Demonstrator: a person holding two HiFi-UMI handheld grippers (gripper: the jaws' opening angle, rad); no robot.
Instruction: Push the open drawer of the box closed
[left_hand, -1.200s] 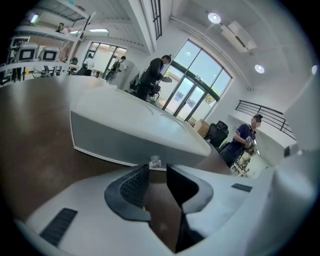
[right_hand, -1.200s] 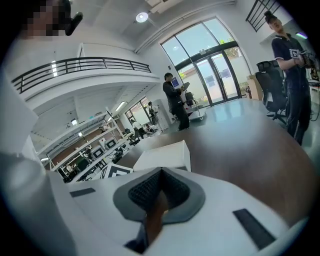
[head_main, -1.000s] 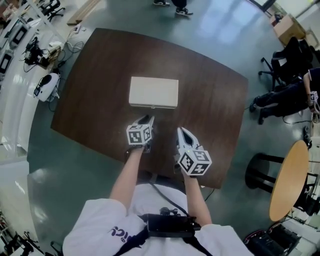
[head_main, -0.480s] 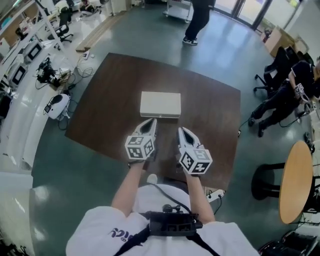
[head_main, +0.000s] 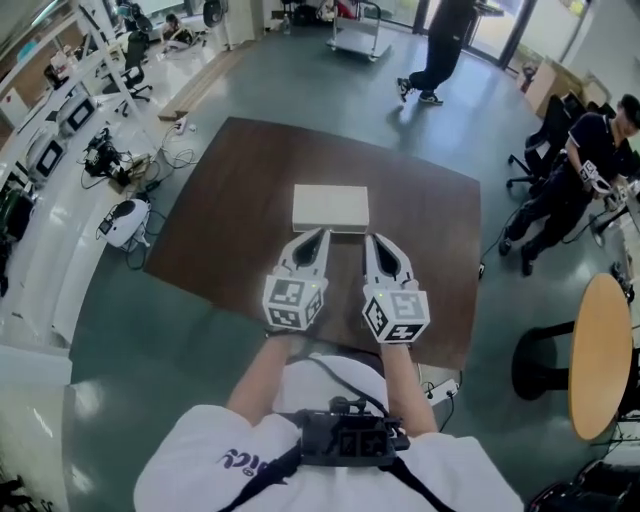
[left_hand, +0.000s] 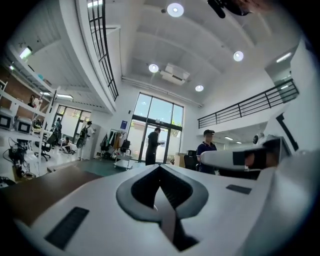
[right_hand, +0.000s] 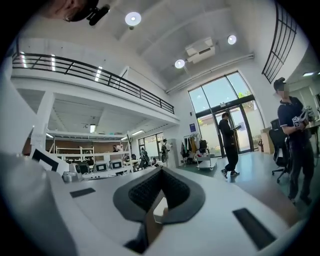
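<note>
The white box (head_main: 331, 207) is sitting near the middle of the dark counter (head_main: 230, 230). From above it is reading as one plain rectangle, and whether its drawer is fully in cannot be made out.

The person is holding both grippers side by side just near of the box, pointing them far. The left gripper (head_main: 319, 234) is aiming at the left part of the box's near face, and the right gripper (head_main: 377, 240) at the right part. Both tips are lying right at that near edge, but contact cannot be told.

In the left gripper view the jaws are sitting together with their tips meeting and nothing between them. Only a thin slit of brown is showing behind the tips. In the right gripper view the jaws are likewise together and gripping nothing.

Beyond the far edge of the counter a person (head_main: 437, 50) is walking across the floor. Another person (head_main: 590, 150) is sitting at the far right. A round wooden table (head_main: 598, 350) is standing at the near right.
</note>
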